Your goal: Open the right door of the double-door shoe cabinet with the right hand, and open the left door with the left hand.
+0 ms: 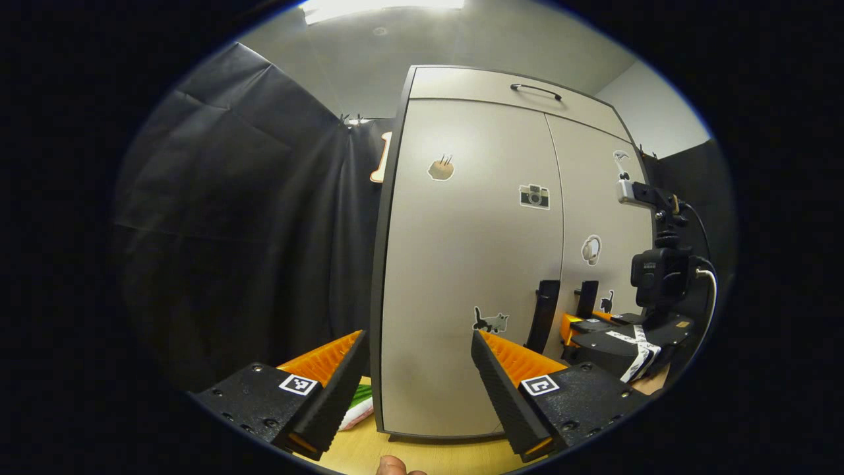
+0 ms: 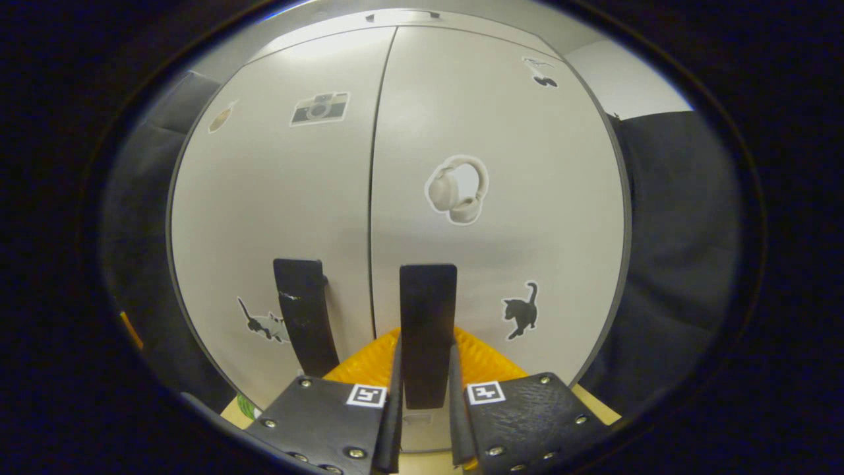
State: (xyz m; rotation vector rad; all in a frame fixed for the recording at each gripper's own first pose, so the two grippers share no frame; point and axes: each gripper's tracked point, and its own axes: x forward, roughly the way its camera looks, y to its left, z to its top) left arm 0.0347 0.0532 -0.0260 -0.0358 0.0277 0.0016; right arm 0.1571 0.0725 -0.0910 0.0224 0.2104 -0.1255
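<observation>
The pale grey shoe cabinet has both doors closed: the left door (image 1: 461, 264) (image 2: 277, 198) and the right door (image 1: 603, 211) (image 2: 501, 198). A black vertical handle sits on each side of the centre seam. In the right gripper view my right gripper (image 2: 425, 386) is shut on the right door's handle (image 2: 427, 323), with the left door's handle (image 2: 303, 316) free beside it. In the left gripper view my left gripper (image 1: 419, 379) is open, short of the cabinet's left front corner and well left of the left handle (image 1: 544, 315). The right gripper (image 1: 610, 336) shows at the right handle (image 1: 587, 298).
The cabinet stands on a wooden tabletop (image 1: 428, 455). A green, white and pink packet (image 1: 359, 406) lies by its left foot. Above the doors is a drawer front with a bar handle (image 1: 535, 91). Black cloth (image 1: 250, 231) hangs left and right. A fingertip (image 1: 393, 467) shows at the bottom edge.
</observation>
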